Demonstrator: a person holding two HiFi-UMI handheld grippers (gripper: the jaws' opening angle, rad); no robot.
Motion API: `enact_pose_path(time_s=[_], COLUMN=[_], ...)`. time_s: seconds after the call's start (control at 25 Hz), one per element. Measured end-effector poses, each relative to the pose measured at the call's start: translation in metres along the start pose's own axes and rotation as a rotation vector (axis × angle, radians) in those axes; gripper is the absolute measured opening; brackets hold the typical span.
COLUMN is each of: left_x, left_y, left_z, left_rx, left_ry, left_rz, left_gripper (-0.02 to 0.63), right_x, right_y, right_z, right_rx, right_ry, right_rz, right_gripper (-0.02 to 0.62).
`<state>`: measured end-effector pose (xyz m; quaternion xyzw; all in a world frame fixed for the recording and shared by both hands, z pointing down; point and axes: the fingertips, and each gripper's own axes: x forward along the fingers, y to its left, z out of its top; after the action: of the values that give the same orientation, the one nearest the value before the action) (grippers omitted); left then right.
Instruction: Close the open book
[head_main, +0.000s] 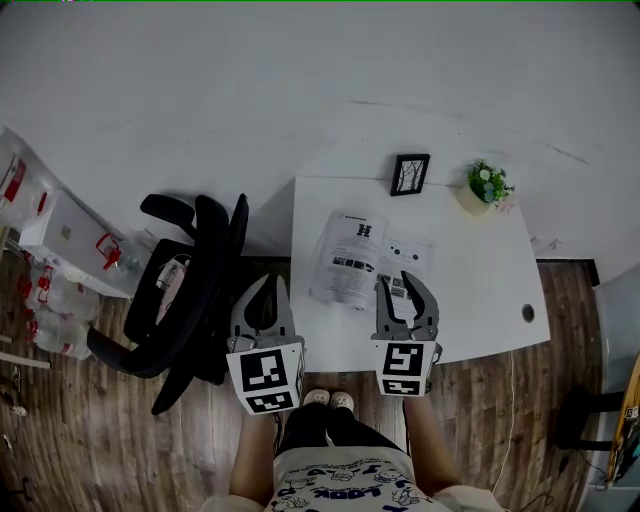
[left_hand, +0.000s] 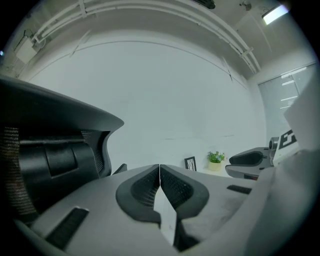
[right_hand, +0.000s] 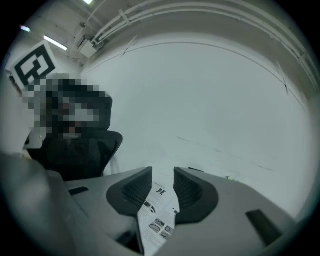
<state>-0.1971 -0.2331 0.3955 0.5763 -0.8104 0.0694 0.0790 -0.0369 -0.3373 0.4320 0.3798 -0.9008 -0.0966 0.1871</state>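
Grippers sit nearest the person. The left gripper (head_main: 268, 282), off the white surface's (head_main: 480, 285) left edge beside a black chair (head_main: 190, 290), has its jaws pressed together on nothing. The right gripper (head_main: 398, 282) has a narrow gap between its empty jaws, tips at the near right corner of the open book (head_main: 362, 252). It lies pages up on the surface's left half. Beyond stand a picture frame (head_main: 410, 173) and a potted plant (head_main: 488, 183).

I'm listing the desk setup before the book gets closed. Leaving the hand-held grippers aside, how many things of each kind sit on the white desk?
open book: 1
picture frame: 1
potted plant: 1
Total: 3
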Motion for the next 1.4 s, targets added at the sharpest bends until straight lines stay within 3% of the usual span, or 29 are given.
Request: enact_pose_path(time_s=[0.52,1.0,1.4], left_x=[0.006,-0.004,-0.008], left_y=[0.000,0.008,0.017], left_z=[-0.029,-0.049,-0.053], left_rx=[0.017,0.026,0.015], left_ry=[0.049,0.086,0.095], left_rz=[0.021,0.040,0.053], left_gripper=[0.023,0.023,0.023], right_x=[0.042,0.070,0.085], right_y=[0.067,0.130,0.162], right_z=[-0.061,-0.133,-0.156], right_rx=[-0.554,-0.751,-0.893], right_ry=[0.104,0.184,0.197], right_rz=[0.112,0.287,0.373], right_gripper=[0.126,0.126,0.127])
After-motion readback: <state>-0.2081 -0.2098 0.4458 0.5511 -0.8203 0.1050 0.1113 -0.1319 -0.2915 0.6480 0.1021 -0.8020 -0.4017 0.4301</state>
